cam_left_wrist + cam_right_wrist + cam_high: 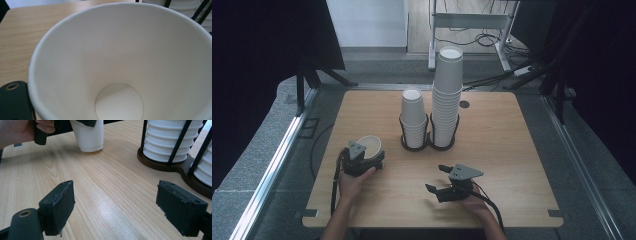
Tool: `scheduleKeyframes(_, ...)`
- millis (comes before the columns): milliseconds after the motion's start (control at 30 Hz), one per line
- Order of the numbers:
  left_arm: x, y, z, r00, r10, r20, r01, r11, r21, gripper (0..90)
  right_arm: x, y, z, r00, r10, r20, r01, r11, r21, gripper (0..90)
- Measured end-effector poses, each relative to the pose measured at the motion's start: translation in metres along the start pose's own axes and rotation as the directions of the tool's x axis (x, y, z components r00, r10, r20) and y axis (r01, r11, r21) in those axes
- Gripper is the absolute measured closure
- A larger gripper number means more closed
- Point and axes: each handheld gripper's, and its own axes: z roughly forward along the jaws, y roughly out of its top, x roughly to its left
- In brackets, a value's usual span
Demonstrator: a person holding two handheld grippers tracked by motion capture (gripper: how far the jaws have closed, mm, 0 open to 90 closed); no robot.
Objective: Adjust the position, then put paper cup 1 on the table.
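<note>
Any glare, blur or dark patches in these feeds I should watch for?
High view: dim, black surround beyond the light wooden table. Left gripper view: white paper cup sits very close and soft, shaded inside. Right gripper view: pale sheen on the wood, black jaw pads slightly blurred.

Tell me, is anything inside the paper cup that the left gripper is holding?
No. The paper cup looks empty: white walls and a bare round bottom. Its lowest near edge is cut off by the frame. The left hand-held gripper grips it.
</note>
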Motion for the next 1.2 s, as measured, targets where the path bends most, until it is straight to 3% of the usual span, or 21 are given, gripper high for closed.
scheduleKeyframes(233, -0.003, -0.002, 0.005, 0.9996, 0.022, 0.015, -0.022, 0.9995, 0.024, 6.0, 0.0, 0.001, 0.0, 1.0, -0.002, 0.001, 0.002, 1.0, -0.003, 15.6)
scheduleKeyframes(333, -0.004, -0.001, 0.003, 0.9997, 0.023, -0.004, -0.023, 0.9996, 0.014, 1.3, 0.0, 0.0, 0.0, 1.0, -0.002, 0.001, 0.002, 1.0, 0.0, 15.6)
scheduleKeyframes(467, -0.002, 0.005, -0.005, 0.9997, 0.023, -0.008, -0.023, 0.9997, -0.012, 0.0, 0.0, 0.0, -0.001, 1.0, -0.003, -0.002, 0.003, 1.0, -0.002, 15.5)
scheduleKeyframes(567, -0.001, 0.007, -0.01, 0.9994, 0.034, -0.009, -0.034, 0.9994, -0.007, 0.0, 0.0, 0.001, -0.002, 1.0, -0.004, -0.003, 0.004, 1.0, -0.002, 15.6)
scheduleKeyframes(800, 0.001, 0.004, -0.026, 0.9999, 0.015, -0.002, -0.015, 0.9999, -0.005, 0.0, -0.001, 0.002, -0.004, 1.0, -0.003, -0.003, 0.003, 1.0, -0.011, 15.5)
scheduleKeyframes(1200, 0.002, 0.012, -0.048, 0.9997, 0.023, 0.012, -0.022, 0.9977, -0.064, 0.0, -0.002, 0.001, -0.006, 1.0, 0.006, 0.001, -0.006, 1.0, -0.018, 15.4)
